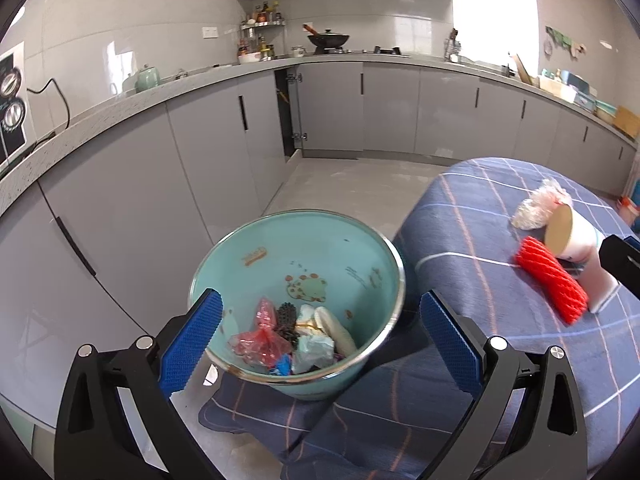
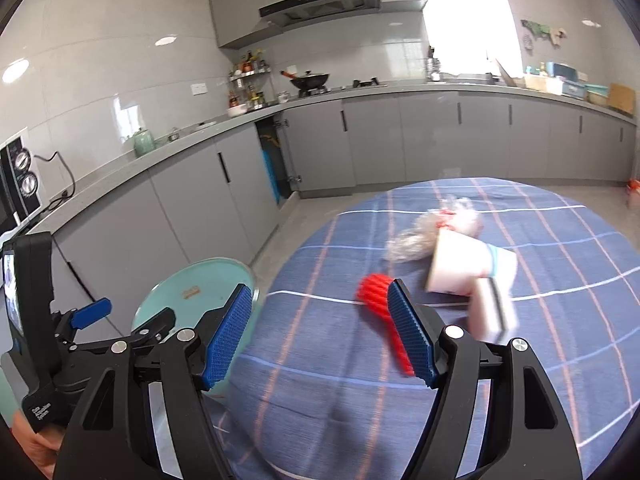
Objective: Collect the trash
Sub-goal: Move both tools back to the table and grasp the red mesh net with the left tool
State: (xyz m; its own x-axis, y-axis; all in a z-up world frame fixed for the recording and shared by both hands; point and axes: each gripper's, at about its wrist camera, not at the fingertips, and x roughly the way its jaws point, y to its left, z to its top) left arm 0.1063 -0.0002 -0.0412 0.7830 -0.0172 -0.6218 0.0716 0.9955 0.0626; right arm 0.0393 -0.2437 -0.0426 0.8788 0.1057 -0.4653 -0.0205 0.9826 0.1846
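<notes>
While the left gripper (image 1: 320, 340) is spread wide with nothing in it, it hangs over the teal bin (image 1: 372, 248), which sits by the table's left edge and has trash (image 1: 296, 336) at the bottom. The right gripper (image 2: 320, 332) is spread wide too, over the blue checked table (image 2: 560, 320). Past it lie a red foam net (image 2: 374, 294), a paper cup (image 2: 460, 268) on its side, and what may be a crumpled bag (image 2: 420, 232); it is blurry.
</notes>
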